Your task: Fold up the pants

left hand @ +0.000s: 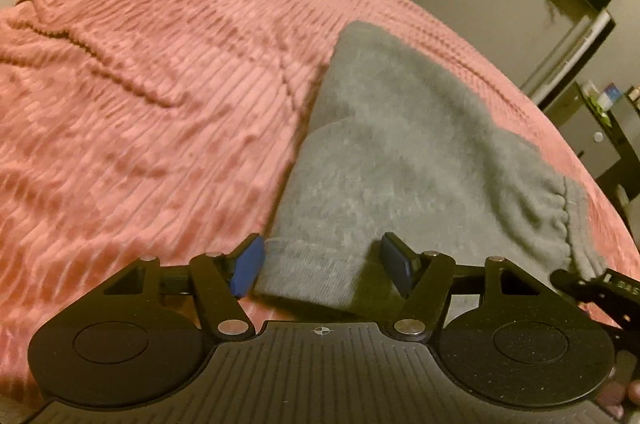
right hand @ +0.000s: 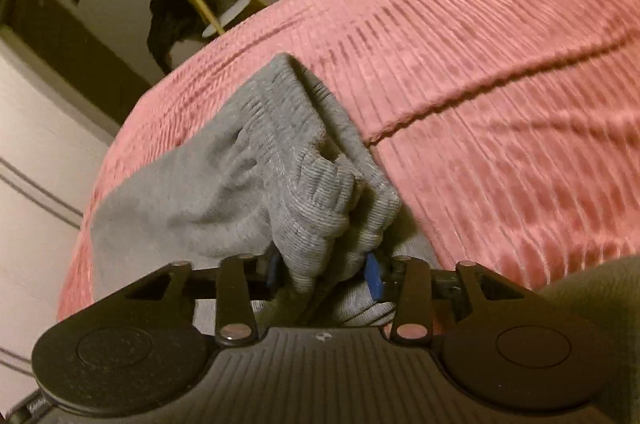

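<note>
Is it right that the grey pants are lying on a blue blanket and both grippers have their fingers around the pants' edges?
Not quite: the blanket is pink, not blue, as both wrist views show. Only the finger pads are blue. The rest holds: the grey pants lie on it, with the left gripper and right gripper around their edges.

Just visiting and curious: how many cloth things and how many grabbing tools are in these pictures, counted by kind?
Grey knitted sweatpants: 1
Pink ribbed plush bedspread: 1
Black tongs with blue pads: 2, the left tongs and the right tongs
Total: 4
</note>
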A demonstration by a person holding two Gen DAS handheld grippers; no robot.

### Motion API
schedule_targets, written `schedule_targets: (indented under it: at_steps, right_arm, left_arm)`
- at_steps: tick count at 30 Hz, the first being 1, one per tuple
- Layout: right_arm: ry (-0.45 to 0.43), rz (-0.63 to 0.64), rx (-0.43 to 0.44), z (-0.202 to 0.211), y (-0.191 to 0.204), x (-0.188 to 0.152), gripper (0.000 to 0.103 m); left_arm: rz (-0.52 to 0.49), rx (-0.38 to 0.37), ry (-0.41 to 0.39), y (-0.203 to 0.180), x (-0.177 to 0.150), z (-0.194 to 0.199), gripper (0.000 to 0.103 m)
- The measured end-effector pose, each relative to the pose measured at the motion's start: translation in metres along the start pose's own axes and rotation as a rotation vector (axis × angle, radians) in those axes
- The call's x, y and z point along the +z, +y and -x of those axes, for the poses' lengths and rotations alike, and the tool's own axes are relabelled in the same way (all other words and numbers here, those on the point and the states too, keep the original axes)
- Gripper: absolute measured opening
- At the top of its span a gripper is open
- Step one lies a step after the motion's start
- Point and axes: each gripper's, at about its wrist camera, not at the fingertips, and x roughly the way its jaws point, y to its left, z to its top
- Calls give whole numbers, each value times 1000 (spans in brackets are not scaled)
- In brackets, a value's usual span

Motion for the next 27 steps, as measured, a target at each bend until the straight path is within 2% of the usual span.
schedule_targets:
  at_steps: [3,5,8,9,11,14,15,16,17,19,21,22,24,25,27]
  right_arm:
    - [4,-39,15,15,-8,7,47]
    - [-27,-14,5,27,-5,11,52]
    - [-139,83,-51,40,7,18,53]
    - [-170,134,-32,42,14,20,53]
    - [-170,239,0,34,31,24,53]
    - [-181,389,-19,10,53,29,43]
    - [-189,431,-37,3,60,31,34]
    - [-197,478,-47,-3,68,34,19]
    - [-191,513,-33,-8,75,37,12]
    - [-228,538,-47,-9,87,43,11]
    - [-271,554,7,-2,94,43,11]
    - [-258,569,50,-4,95,44,11]
    - [-191,618,80,-19,95,40,11]
    - [-135,642,77,-32,92,37,11]
    - [-13,660,19,-65,79,32,10]
  left_arm:
    - [9,-37,-42,2,1,14,68]
    - [-62,-6,-100,-9,4,22,68]
    - [-189,15,-172,-30,11,26,72]
    - [-218,8,-176,-36,16,23,72]
    - [-242,-13,-173,-47,28,15,72]
    - [-275,-69,-177,-68,46,-3,72]
    - [-292,-76,-185,-76,52,-11,72]
    - [-310,-71,-198,-83,58,-20,72]
    - [-327,-55,-212,-89,62,-27,73]
    - [-368,-3,-233,-99,70,-44,79]
    - [-391,46,-241,-103,74,-60,83]
    - [-392,50,-229,-101,76,-67,83]
    - [-377,63,-188,-95,76,-83,83]
    - [-385,78,-172,-92,74,-91,83]
    - [-446,118,-158,-91,65,-104,86]
